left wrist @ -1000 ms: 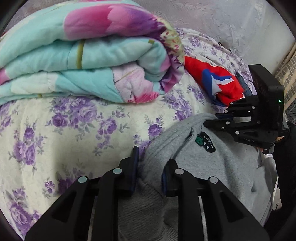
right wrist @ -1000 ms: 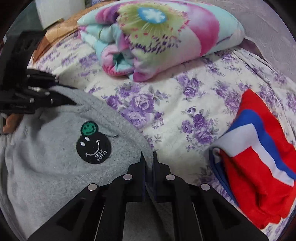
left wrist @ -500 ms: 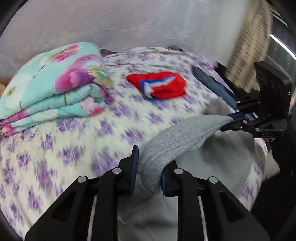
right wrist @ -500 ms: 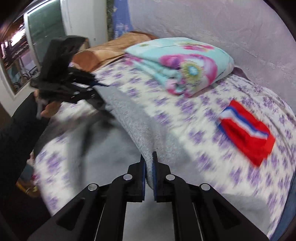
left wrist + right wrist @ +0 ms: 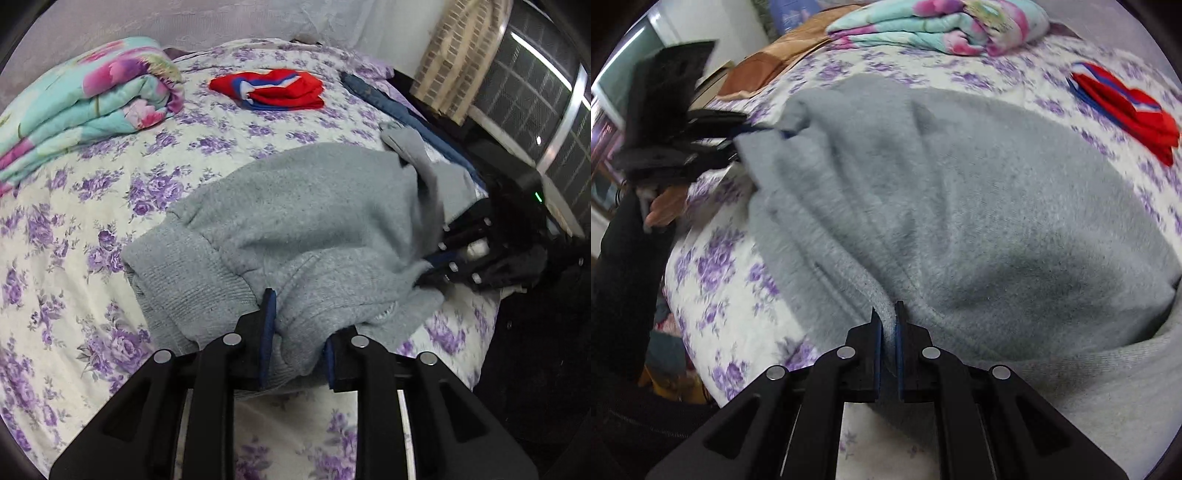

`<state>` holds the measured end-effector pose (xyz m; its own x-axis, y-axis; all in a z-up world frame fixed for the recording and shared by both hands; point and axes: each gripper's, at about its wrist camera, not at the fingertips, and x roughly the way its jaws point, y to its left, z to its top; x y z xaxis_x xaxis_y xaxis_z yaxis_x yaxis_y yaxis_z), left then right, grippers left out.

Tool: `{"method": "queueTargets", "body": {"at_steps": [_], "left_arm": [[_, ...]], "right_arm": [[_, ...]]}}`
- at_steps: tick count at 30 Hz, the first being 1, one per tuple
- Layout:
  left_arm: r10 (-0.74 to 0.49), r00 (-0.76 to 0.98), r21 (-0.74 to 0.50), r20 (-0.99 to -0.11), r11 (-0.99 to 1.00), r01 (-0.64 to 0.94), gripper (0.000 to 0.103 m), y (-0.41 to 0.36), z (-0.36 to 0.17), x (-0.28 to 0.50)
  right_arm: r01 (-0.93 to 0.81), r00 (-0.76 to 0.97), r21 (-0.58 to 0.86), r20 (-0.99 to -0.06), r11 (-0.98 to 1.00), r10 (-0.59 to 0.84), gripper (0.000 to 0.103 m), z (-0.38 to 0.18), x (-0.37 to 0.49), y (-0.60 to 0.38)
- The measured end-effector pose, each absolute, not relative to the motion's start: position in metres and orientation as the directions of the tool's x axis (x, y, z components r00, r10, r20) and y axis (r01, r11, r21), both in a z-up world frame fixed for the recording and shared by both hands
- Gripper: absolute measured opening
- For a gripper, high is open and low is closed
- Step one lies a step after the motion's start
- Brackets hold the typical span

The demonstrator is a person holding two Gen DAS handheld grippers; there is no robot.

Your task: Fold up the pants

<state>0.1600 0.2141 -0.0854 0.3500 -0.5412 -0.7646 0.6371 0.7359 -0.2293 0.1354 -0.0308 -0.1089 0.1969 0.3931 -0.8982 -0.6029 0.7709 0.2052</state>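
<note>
Grey pants (image 5: 314,221) bunched, pinched by left gripper (image 5: 297,332), right gripper (image 5: 888,325) fingertips buried

Open floral bedspread (image 5: 92,221) lay to the left of the grey pants (image 5: 314,206), offering clear passage there. A folded quilt (image 5: 85,99) blocked the far left corner, and a red-and-blue garment (image 5: 273,90) sat well beyond the pants. A dark blue item (image 5: 391,103) lined the bed's right edge.
</note>
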Motion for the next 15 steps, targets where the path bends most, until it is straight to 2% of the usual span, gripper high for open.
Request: {"method": "queueTargets", "body": {"at_steps": [3, 4, 6, 7, 8, 11, 12, 15], "left_arm": [[-0.523, 0.367, -0.182, -0.77, 0.73, 0.659, 0.027, 0.214, -0.078, 0.141], [-0.524, 0.365, -0.183, -0.77, 0.729, 0.66, 0.034, 0.216, -0.075, 0.134], [-0.53, 0.371, -0.189, -0.762, 0.731, 0.656, 0.055, 0.221, -0.068, 0.122], [-0.546, 0.38, -0.202, -0.747, 0.73, 0.653, 0.073, 0.224, -0.061, 0.113], [-0.556, 0.398, -0.205, -0.73, 0.733, 0.648, 0.087, 0.226, -0.055, 0.107], [-0.594, 0.502, -0.234, -0.629, 0.76, 0.606, 0.088, 0.225, -0.025, 0.09], [-0.573, 0.546, -0.243, -0.612, 0.793, 0.559, 0.088, 0.219, -0.017, 0.09], [-0.507, 0.597, -0.33, -0.621, 0.861, 0.388, 0.086, 0.188, -0.01, 0.104]], "right_arm": [[-0.597, 0.192, 0.218, -0.896, 0.772, 0.401, 0.006, -0.111, 0.137, -0.032], [-0.6, 0.194, 0.214, -0.896, 0.771, 0.4, 0.006, -0.111, 0.137, -0.031], [-0.609, 0.2, 0.205, -0.895, 0.766, 0.398, 0.006, -0.111, 0.135, -0.032], [-0.612, 0.2, 0.204, -0.895, 0.764, 0.4, 0.006, -0.111, 0.134, -0.032], [-0.616, 0.201, 0.204, -0.893, 0.761, 0.402, 0.007, -0.111, 0.134, -0.033], [-0.625, 0.211, 0.208, -0.883, 0.752, 0.419, 0.007, -0.112, 0.131, -0.036], [-0.628, 0.216, 0.21, -0.879, 0.75, 0.426, 0.007, -0.111, 0.13, -0.037], [-0.644, 0.232, 0.202, -0.867, 0.737, 0.441, 0.007, -0.107, 0.122, -0.042]]}}
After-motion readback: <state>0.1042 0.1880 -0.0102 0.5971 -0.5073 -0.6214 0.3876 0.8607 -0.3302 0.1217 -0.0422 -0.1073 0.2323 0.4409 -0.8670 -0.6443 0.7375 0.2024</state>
